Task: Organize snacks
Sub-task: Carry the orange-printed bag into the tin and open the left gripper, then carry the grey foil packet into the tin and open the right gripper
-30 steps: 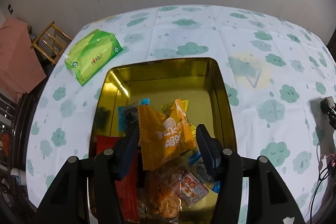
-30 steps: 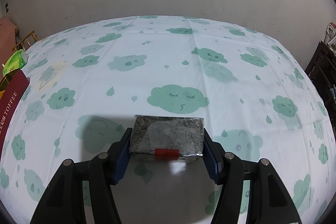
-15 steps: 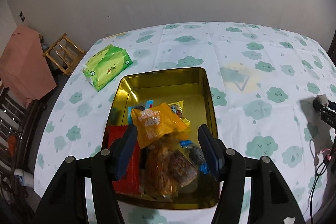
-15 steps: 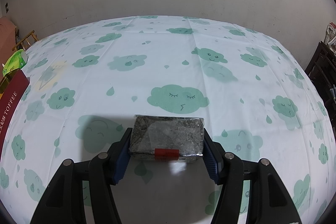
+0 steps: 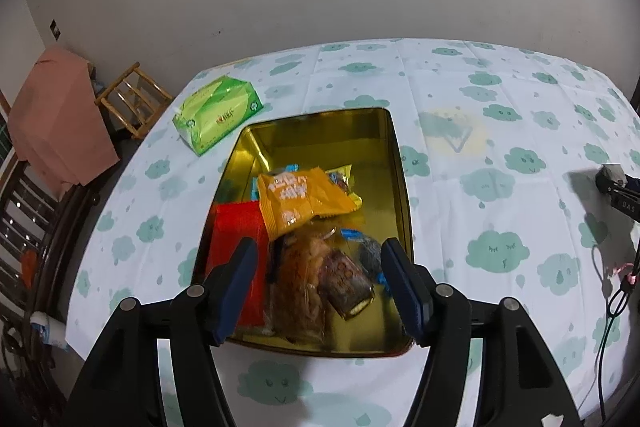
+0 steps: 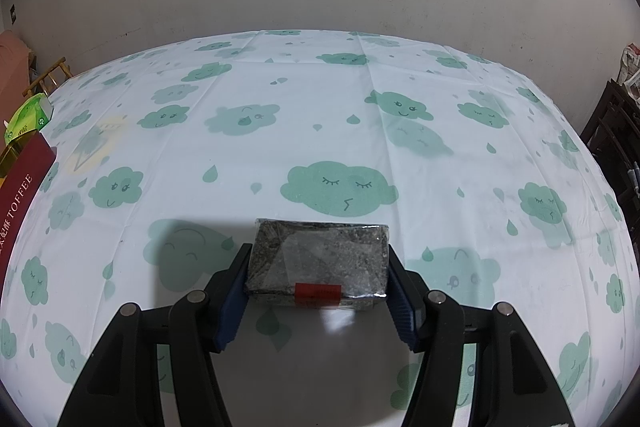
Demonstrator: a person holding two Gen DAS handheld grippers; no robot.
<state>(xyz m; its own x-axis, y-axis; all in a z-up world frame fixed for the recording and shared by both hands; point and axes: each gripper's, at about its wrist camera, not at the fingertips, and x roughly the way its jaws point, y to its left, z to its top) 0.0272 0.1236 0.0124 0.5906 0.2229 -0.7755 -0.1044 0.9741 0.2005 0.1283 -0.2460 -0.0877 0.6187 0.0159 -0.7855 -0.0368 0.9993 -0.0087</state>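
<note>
While left gripper (image 5: 318, 285) hangs wide open and empty over the tin (image 5: 400, 163) of snacks, right gripper (image 6: 318, 289) pinches the seaweed pack (image 6: 320, 261) on the table (image 6: 400, 115); slick wrap may slip.

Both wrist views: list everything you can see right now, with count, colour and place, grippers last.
Tin: one, gold, open on the table.
Orange packet: one, on top of the snacks in the tin.
Red packet: one, left side of the tin.
Other snacks: several, mixed colours, in the tin.
Tissue pack: one, green, beyond the tin.
Tablecloth: one, white with green clouds.
Grey packet: one, clear-wrapped, between right fingers.
Left gripper: open, empty, above the tin.
Right gripper: shut on grey packet.
</note>
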